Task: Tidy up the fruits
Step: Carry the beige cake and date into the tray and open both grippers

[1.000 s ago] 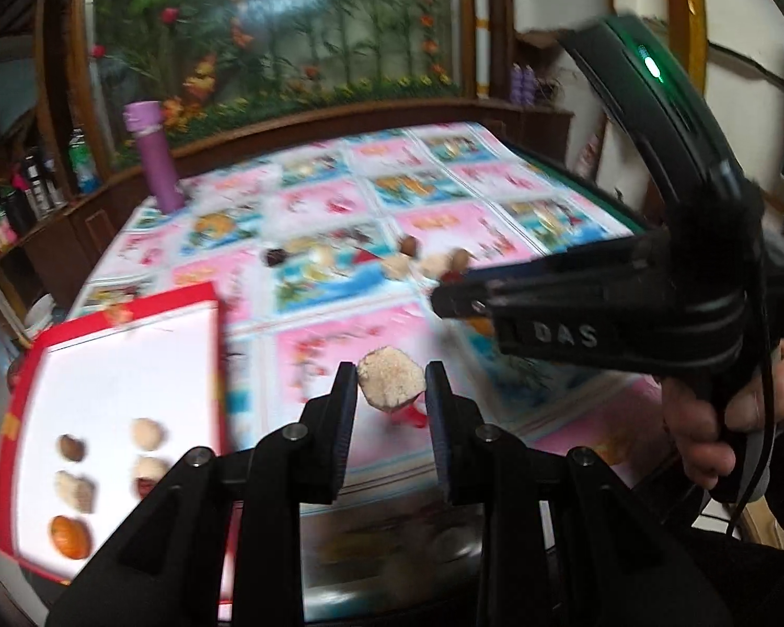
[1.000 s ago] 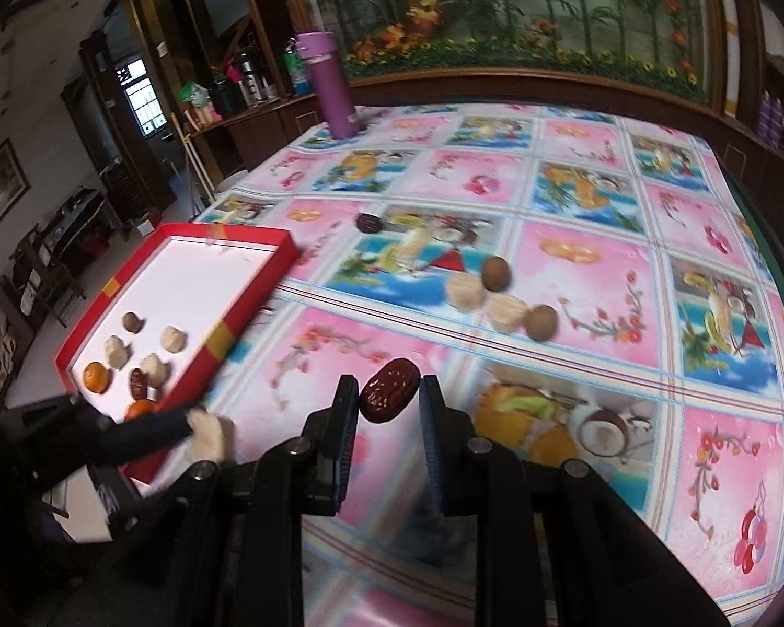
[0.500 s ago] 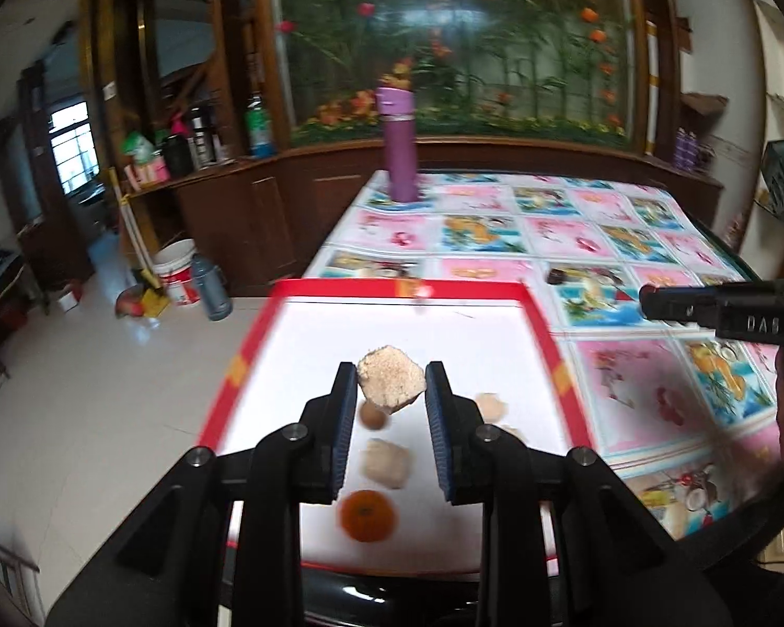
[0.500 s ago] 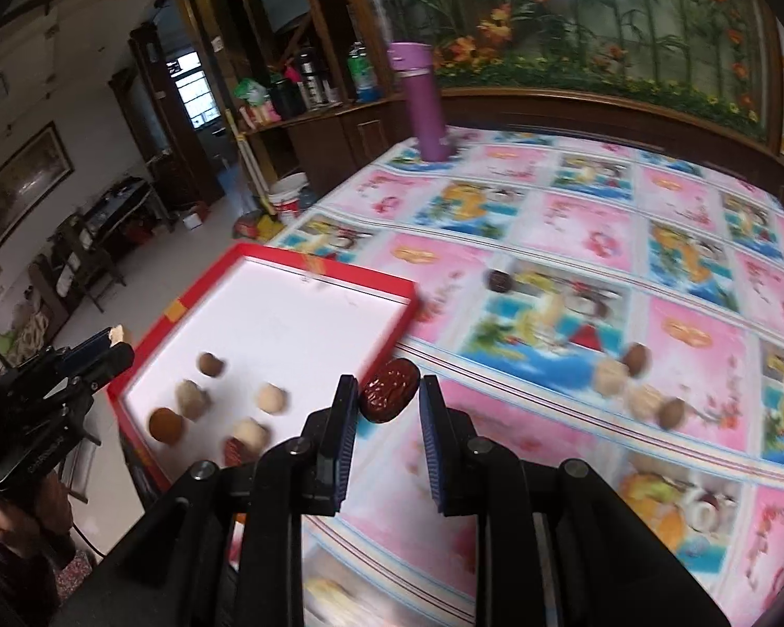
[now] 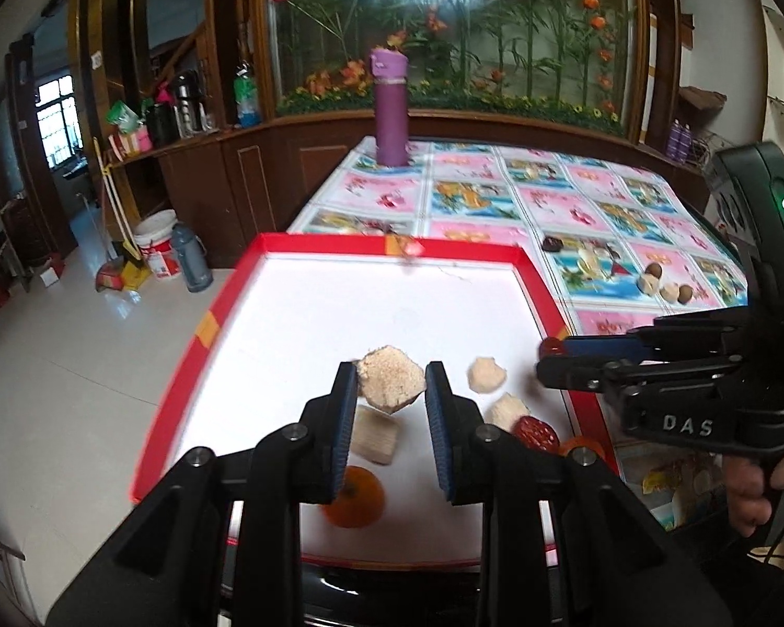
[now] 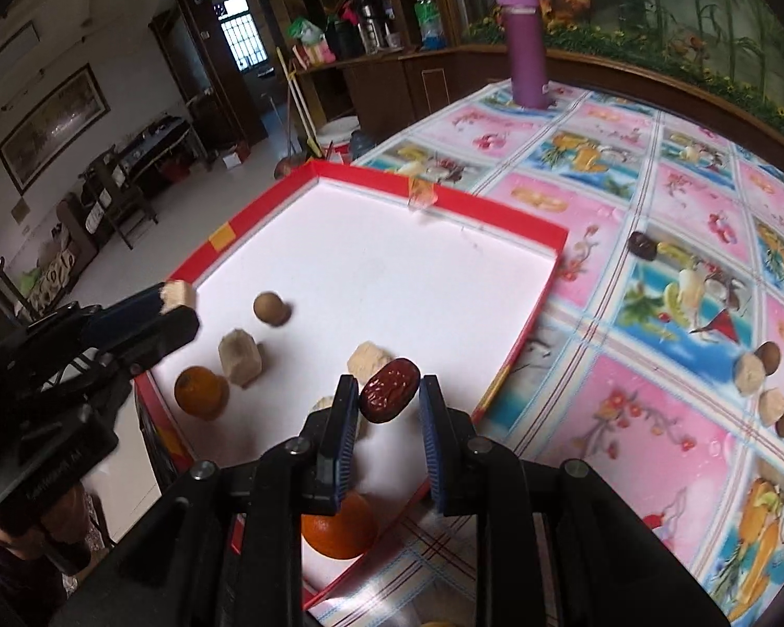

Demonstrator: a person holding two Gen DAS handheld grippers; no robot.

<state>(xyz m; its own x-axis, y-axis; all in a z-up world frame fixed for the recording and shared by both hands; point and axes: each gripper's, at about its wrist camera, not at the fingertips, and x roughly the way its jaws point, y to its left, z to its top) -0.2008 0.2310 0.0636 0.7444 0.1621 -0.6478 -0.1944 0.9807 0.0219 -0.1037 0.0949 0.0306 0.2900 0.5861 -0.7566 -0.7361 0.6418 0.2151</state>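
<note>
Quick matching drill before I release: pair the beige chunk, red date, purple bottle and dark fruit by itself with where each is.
Things:
1. beige chunk
2. red date
3. purple bottle
4. dark fruit

Places:
A. standing at the tablecloth's far edge
B. in the right gripper
C. lying on the tablecloth, outside the red tray
D. in the left gripper

Pairs: 1-D, 2-B, 3-A, 4-C
</note>
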